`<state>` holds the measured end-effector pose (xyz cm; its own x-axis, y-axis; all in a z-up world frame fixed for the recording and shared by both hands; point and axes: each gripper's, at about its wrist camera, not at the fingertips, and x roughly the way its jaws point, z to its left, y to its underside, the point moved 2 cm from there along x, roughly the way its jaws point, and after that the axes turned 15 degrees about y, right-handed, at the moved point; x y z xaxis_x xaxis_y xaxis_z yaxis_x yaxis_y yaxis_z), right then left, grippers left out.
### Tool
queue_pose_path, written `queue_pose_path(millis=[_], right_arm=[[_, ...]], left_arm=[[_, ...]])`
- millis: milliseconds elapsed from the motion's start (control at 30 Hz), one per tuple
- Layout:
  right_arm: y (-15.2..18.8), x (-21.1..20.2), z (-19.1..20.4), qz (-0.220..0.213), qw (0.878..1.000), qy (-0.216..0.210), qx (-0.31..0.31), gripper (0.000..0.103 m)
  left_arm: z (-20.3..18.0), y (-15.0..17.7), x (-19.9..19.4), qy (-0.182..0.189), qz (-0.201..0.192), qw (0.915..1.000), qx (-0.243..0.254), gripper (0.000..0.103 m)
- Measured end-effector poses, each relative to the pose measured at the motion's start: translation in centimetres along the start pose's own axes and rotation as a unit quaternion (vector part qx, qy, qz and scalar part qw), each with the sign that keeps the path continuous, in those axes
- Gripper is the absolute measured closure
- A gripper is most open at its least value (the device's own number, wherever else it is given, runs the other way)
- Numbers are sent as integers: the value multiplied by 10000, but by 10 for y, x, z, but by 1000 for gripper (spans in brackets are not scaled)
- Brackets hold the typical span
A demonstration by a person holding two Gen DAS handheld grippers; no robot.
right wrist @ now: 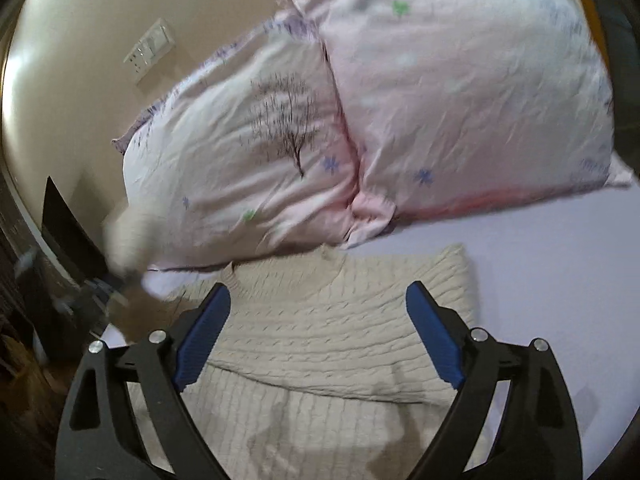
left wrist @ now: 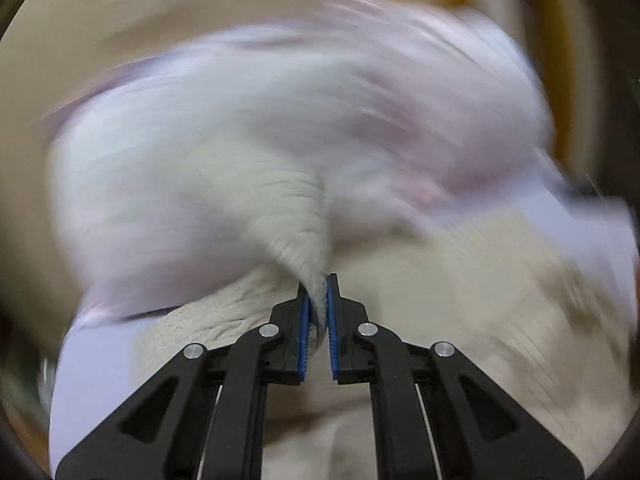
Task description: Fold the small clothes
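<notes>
Here, ribbed cream knit sweater

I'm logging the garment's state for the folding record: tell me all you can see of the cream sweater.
The cream sweater is a cable-knit garment of thick, woolly-looking yarn. It lies flat on the lilac sheet, with a crosswise fold line across it, just below two pink pillows. One part is lifted: the left gripper is shut on a bunched piece of it. The open right gripper hovers above without touching it.

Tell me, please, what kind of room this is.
Most likely a bedroom: two pink printed pillows lie on a lilac bed sheet, and a cream knitted sweater is spread there for folding.
</notes>
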<state>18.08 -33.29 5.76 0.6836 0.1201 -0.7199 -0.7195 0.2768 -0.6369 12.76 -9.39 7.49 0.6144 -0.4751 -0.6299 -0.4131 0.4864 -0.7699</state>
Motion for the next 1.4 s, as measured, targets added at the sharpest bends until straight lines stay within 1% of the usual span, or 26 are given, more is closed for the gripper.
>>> queue_pose_path(millis=[67,133,200,233,267,300,333,400,500,533,567,600,667,733,767,833,900,967,1000,1033,1133,1200,1233,1300,1367,1400], right_arm=[[1,8,-8,226,9997,72,105,14],[0,11,-27,453,9981,62,407,14],[-1,12,-44,577,9960,85,682,14],[0,15,-52,679,9943,154,804,19],[1,17,-56,786,9928,209,881,29],[4,20,-60,928,9908,261,953,34],[7,23,-62,1032,9894,296,980,41],[14,27,-62,1120,9884,345,966,43],[23,38,-51,1439,9849,409,876,43],[26,47,-42,1560,9844,423,699,52],[26,52,-37,1497,9849,549,679,81],[26,56,-31,1440,9857,716,510,88],[15,45,-33,957,9899,783,687,92],[5,32,-43,596,9901,780,999,93],[1,26,-48,409,9887,1003,1035,93],[1,29,-53,484,9857,1364,858,91],[13,27,-61,740,9828,1444,881,78],[29,13,-68,822,9830,1408,844,37],[41,0,-73,696,9841,1408,827,31],[51,-9,-77,625,9850,1394,800,29],[90,-29,-94,916,9851,1207,810,33],[115,-35,-100,1217,9841,949,878,47],[127,-40,-100,1358,9832,801,925,57],[149,-57,-99,1374,9844,380,1028,60],[172,-68,-95,1536,9816,-174,1117,65],[185,-76,-93,1549,9808,-420,1106,65]], left_arm=[[-53,10,25,270,372,9967,674,94],[-65,20,16,341,305,9963,723,94],[-53,28,-8,383,99,9986,359,89],[-33,37,-28,336,-39,9994,-29,78],[-16,45,-42,262,-115,9991,-323,67],[-2,54,-55,155,-175,9979,-606,64],[18,71,-73,-29,-201,9952,-955,62],[43,98,-96,-221,-154,9892,-1444,57],[71,142,-124,-173,-66,9732,-2293,45],[74,153,-128,-77,-52,9680,-2508,42],[76,157,-127,-2,-40,9647,-2634,41],[76,165,-129,138,-39,9598,-2802,40],[74,173,-130,290,-72,9556,-2931,38],[69,175,-131,445,-140,9530,-2993,35],[68,174,-130,499,-153,9526,-2996,33],[66,176,-128,574,-122,9531,-2971,33],[63,178,-125,600,-28,9526,-2982,33],[61,183,-124,566,35,9520,-3007,33],[59,187,-125,533,73,9508,-3052,33],[59,191,-126,521,86,9491,-3105,33],[57,201,-136,628,-42,9438,-3246,33],[53,205,-141,810,-145,9400,-3312,33],[50,207,-143,892,-176,9388,-3322,34],[42,213,-149,1227,-246,9331,-3371,43],[33,220,-154,1511,-298,9262,-3441,57],[30,222,-156,1593,-322,9238,-3467,58]])
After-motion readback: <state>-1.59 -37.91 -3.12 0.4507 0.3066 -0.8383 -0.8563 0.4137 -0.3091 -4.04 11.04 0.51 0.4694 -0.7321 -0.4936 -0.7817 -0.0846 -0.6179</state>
